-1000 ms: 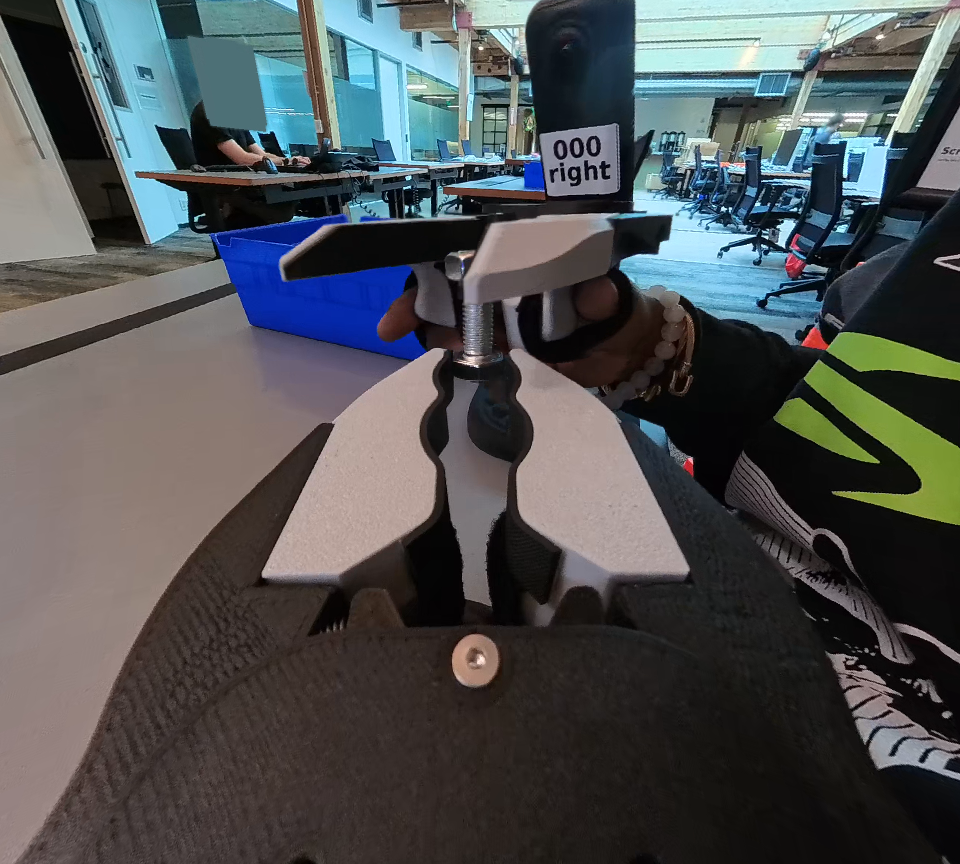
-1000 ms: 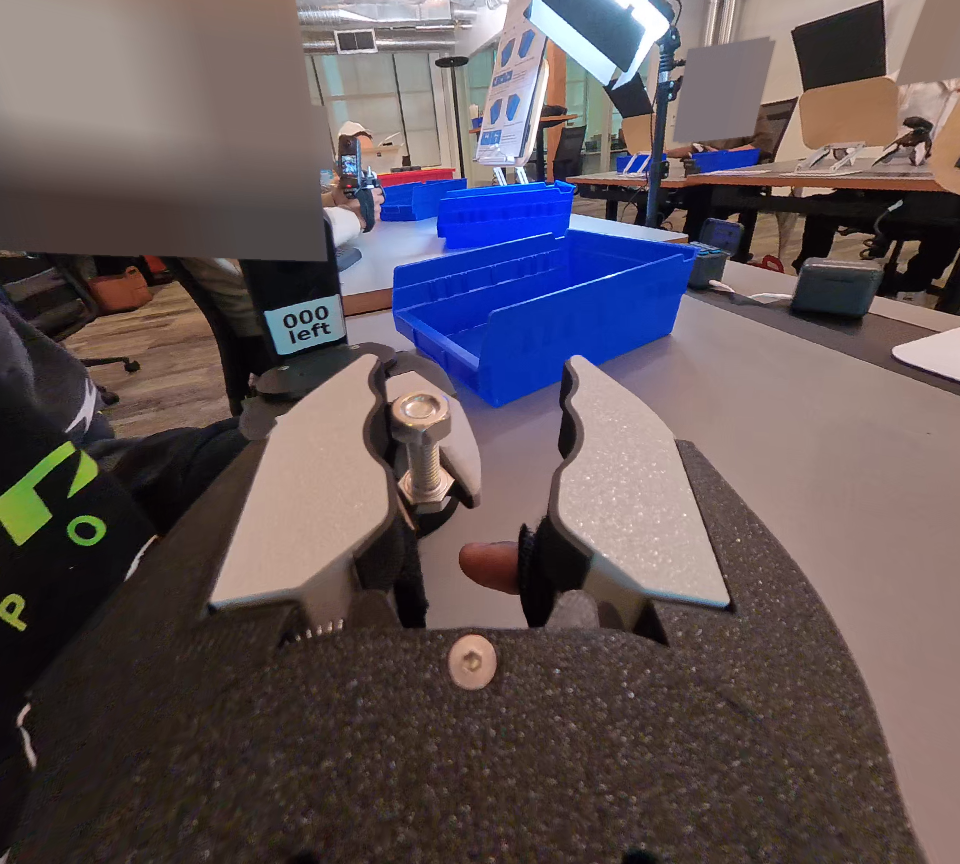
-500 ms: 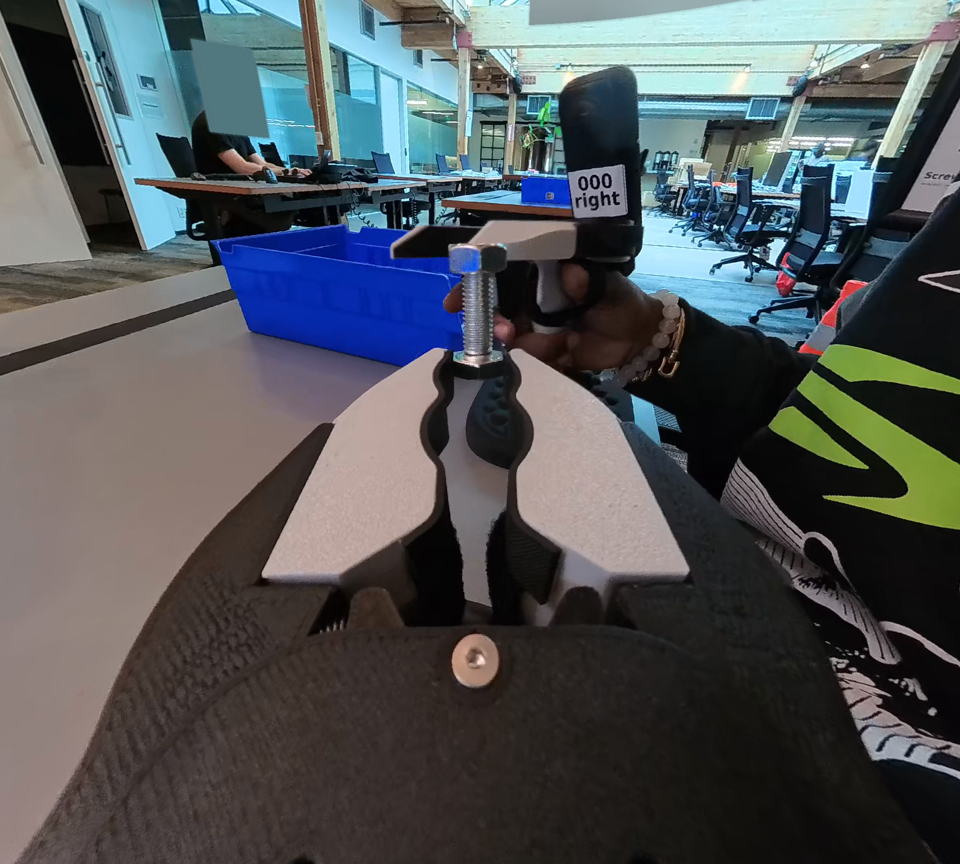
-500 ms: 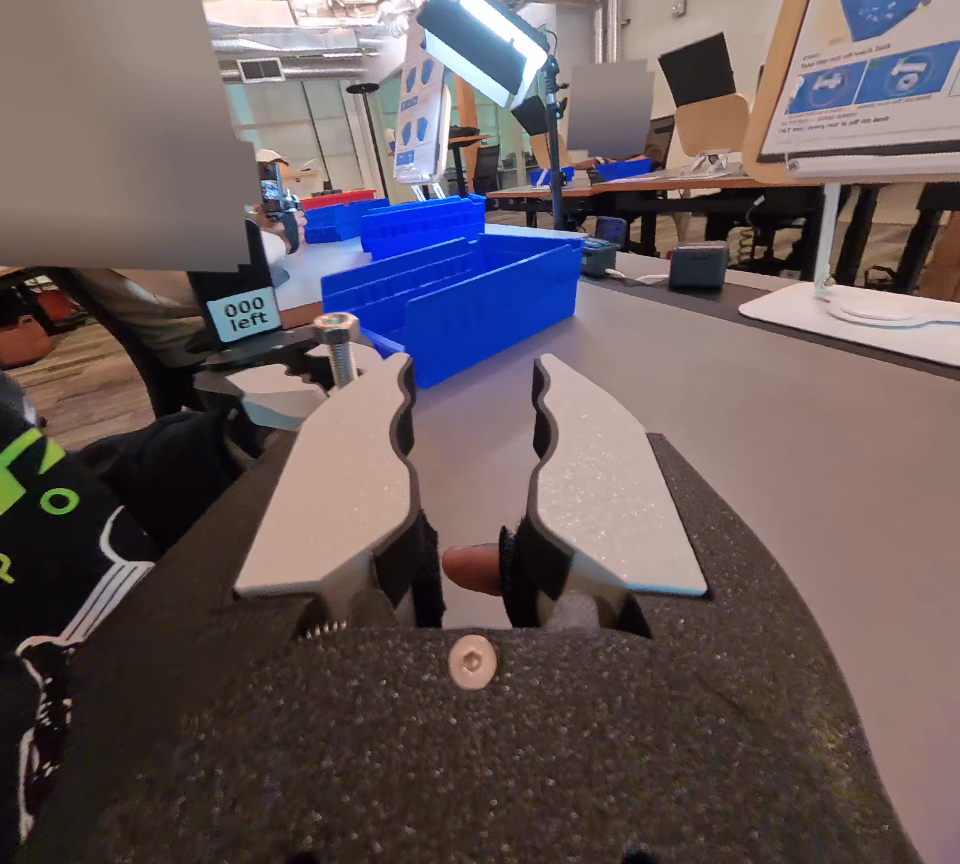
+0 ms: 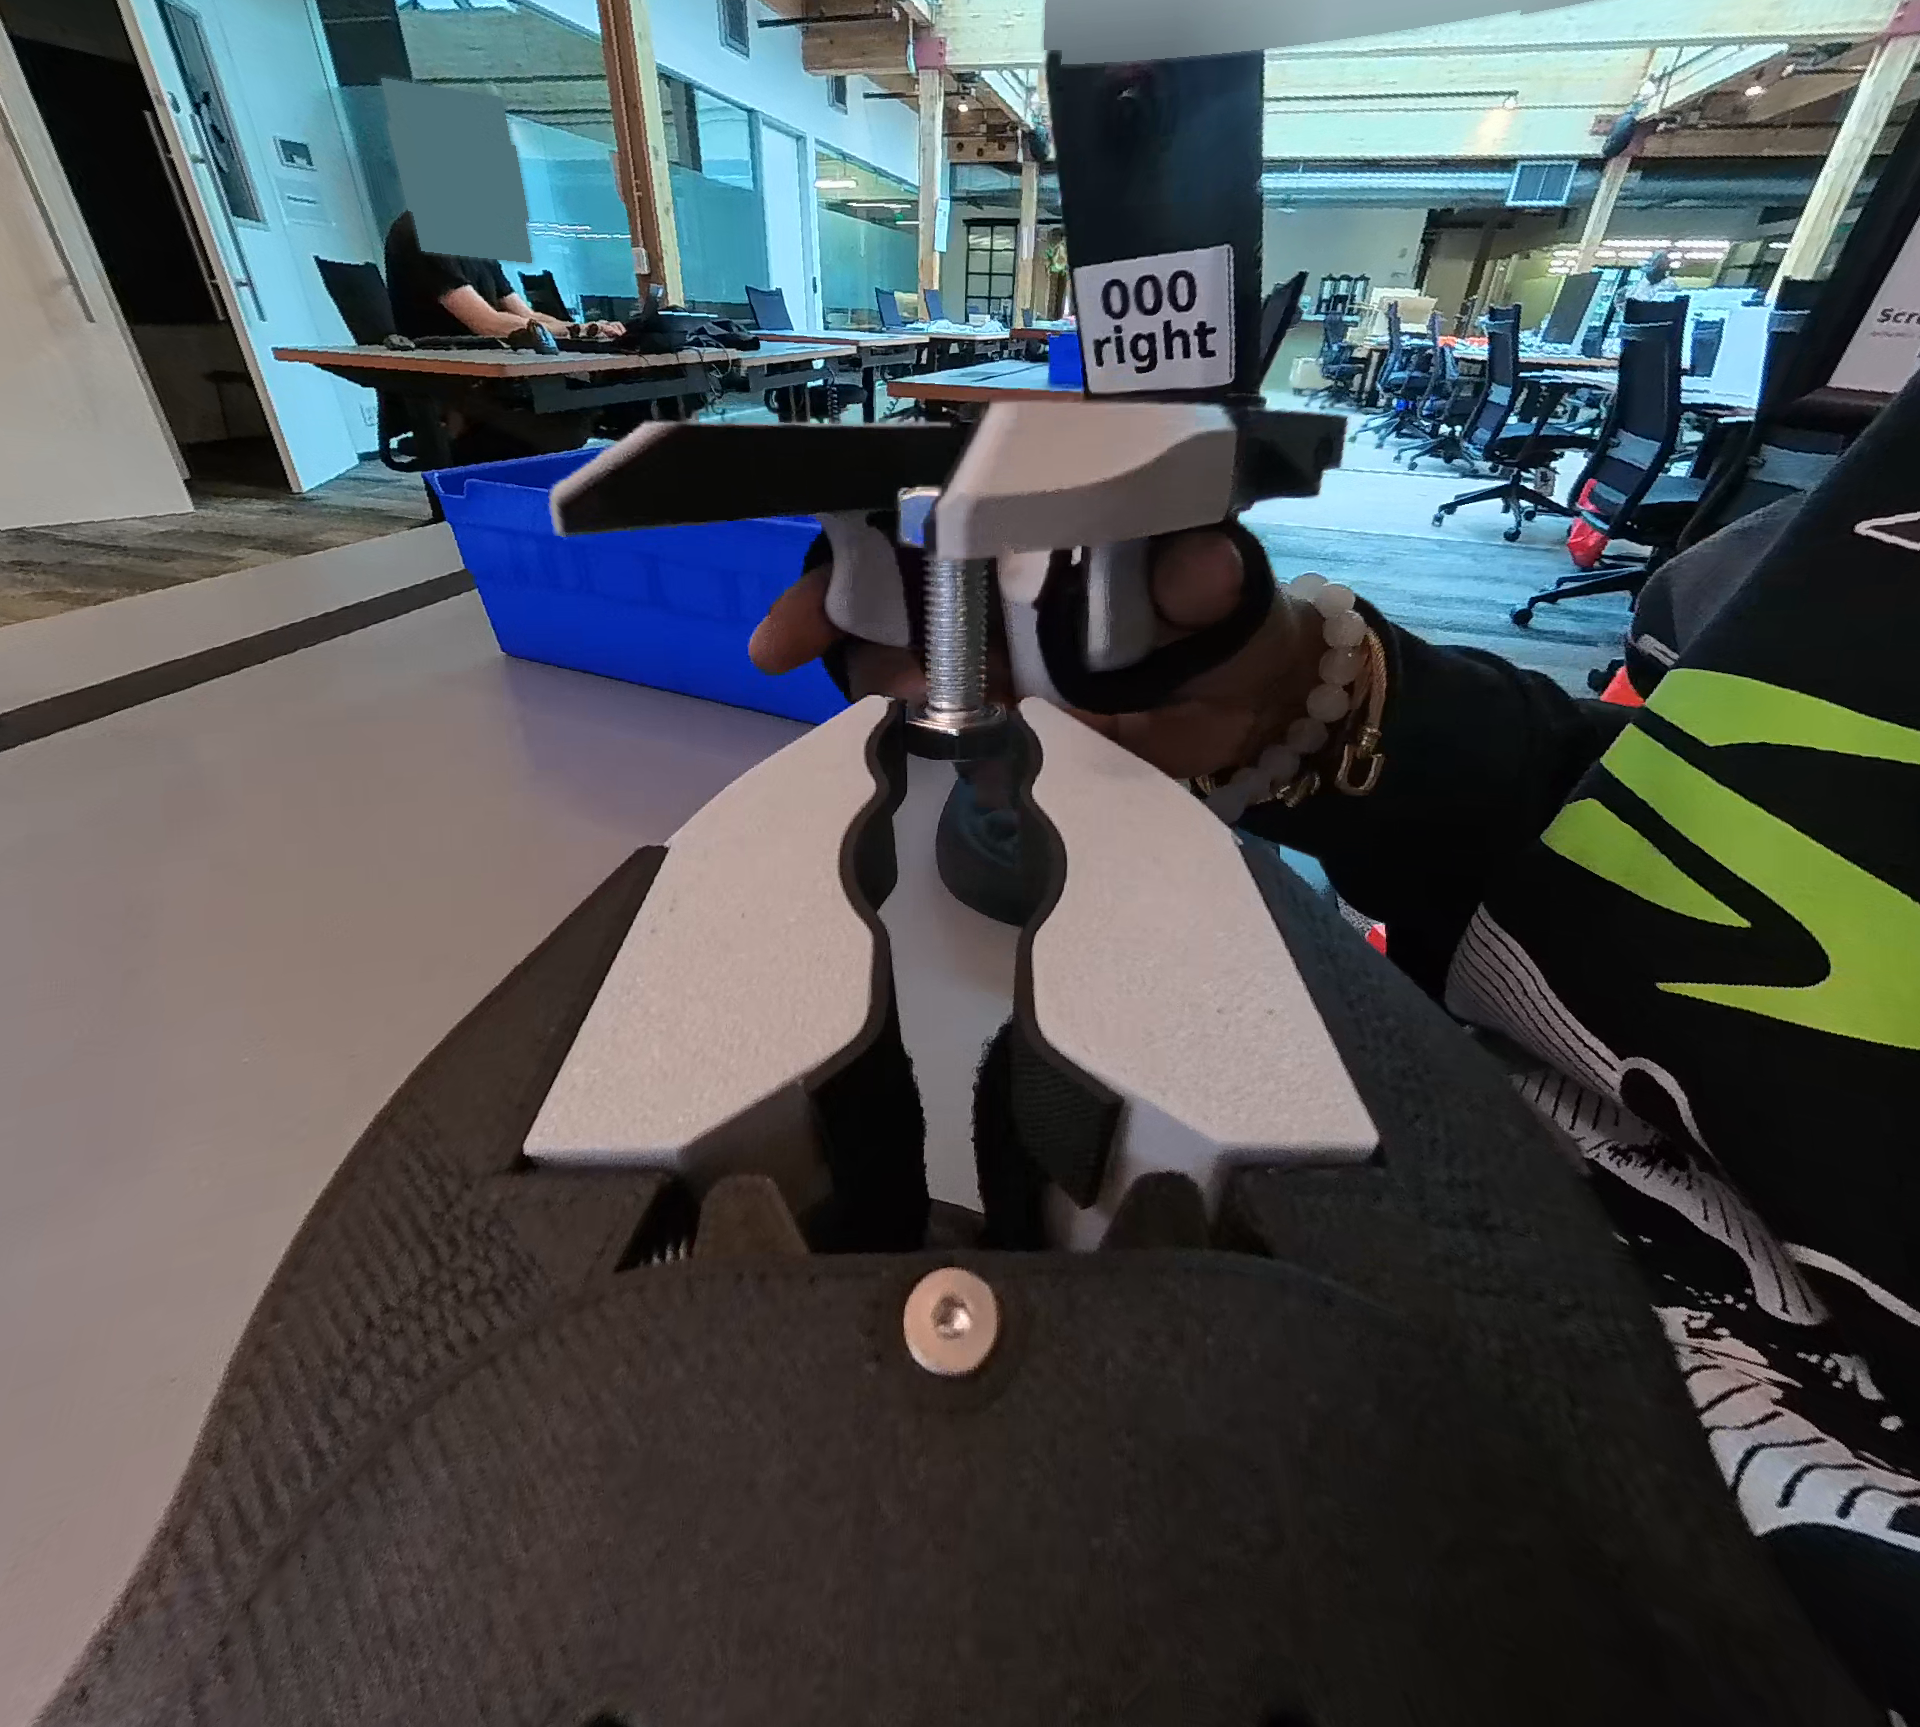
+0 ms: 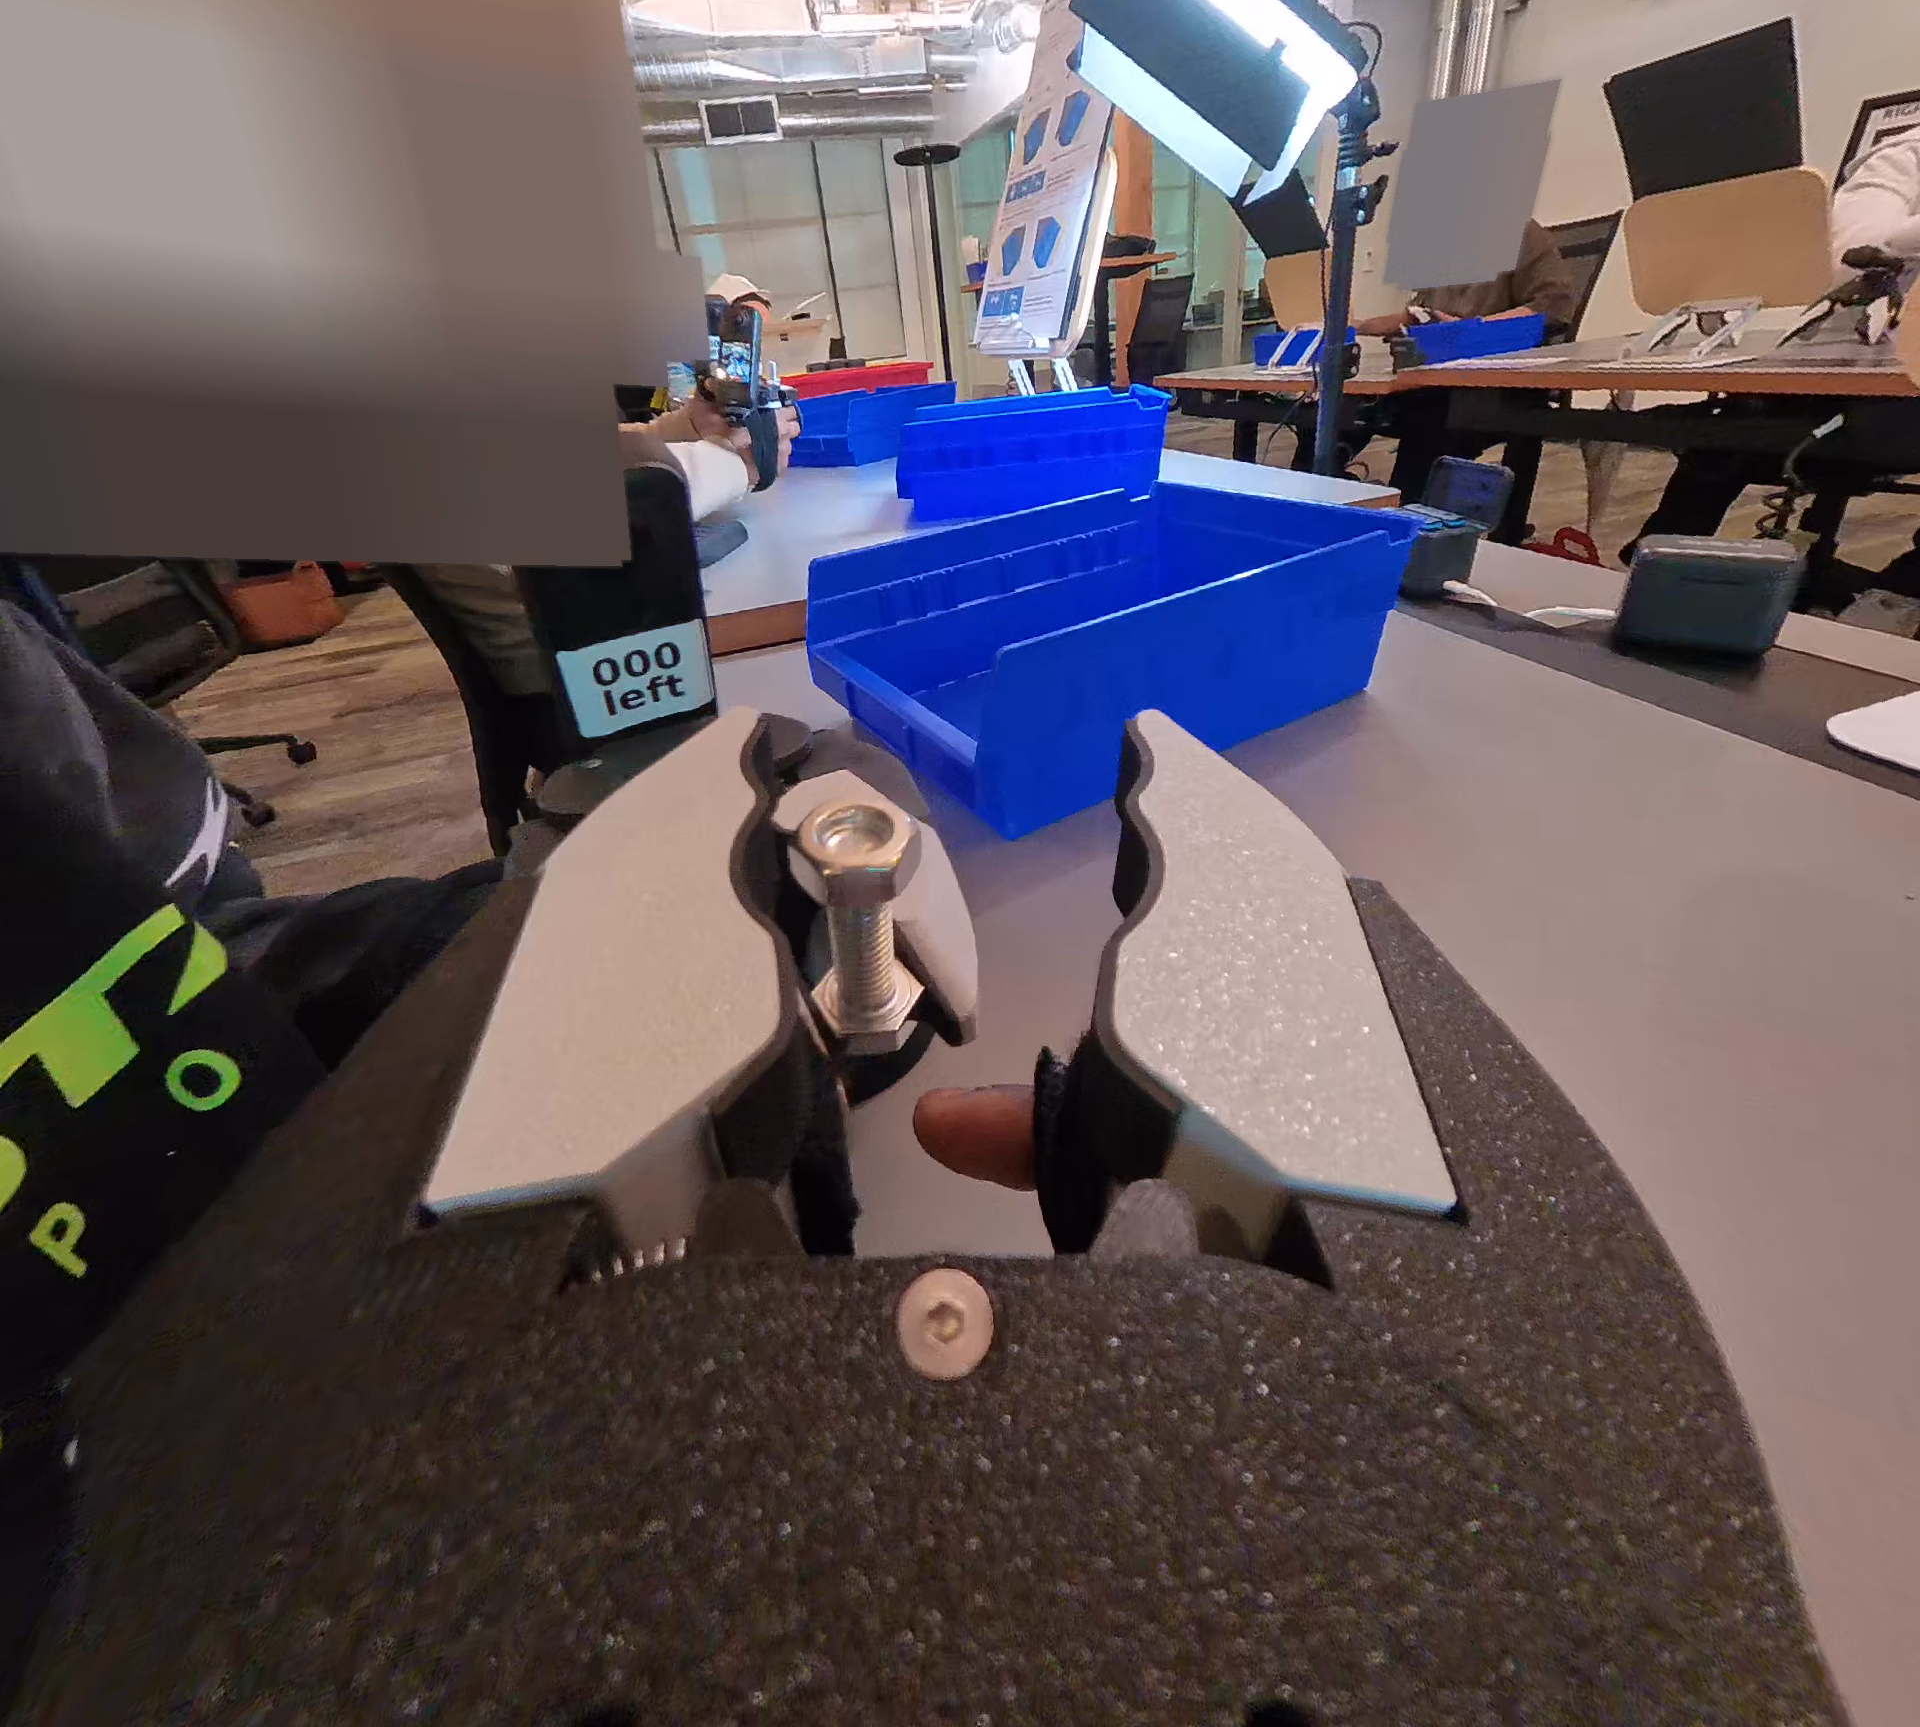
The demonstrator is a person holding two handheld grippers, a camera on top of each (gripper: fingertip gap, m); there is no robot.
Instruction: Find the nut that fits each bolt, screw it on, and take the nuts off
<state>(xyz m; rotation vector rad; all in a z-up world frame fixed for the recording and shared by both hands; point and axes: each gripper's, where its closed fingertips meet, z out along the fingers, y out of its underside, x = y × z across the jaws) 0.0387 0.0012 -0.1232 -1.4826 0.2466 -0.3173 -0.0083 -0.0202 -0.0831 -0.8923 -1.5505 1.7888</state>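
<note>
A: The bolt (image 5: pixel 954 628) is being held upright above the grey table (image 5: pixel 260 898). The nut (image 5: pixel 951 732) at its lower end is being pinched between the fingertips of the left gripper (image 5: pixel 954 742), which are pressed close on it.

B: And the right gripper (image 6: pixel 940 804)?

A: Its jaws are being kept spread wide. The bolt's head (image 6: pixel 857 846) is sitting just beside its left finger (image 6: pixel 644 929), while the right finger is well apart from it. So nothing is being gripped there.

B: What could go wrong from here?

A: In my judgement, if the jaws are being closed while the head is off-centre, the head could be pushed sideways and the bolt could be tilted in the nut. The thread could then be jammed. Also, only a thin nut is being pinched, so it could be twisted out of the fingertips and dropped on the table.

B: What is being seen around?

A: A smooth table with a dark stripe, and a blue bin (image 6: pixel 1122 628) standing open behind the bolt. Farther off, an open office is being shown: desks, chairs, wooden beams, a bright lamp panel (image 6: pixel 1216 25) on a stand, and more blue bins.
</note>
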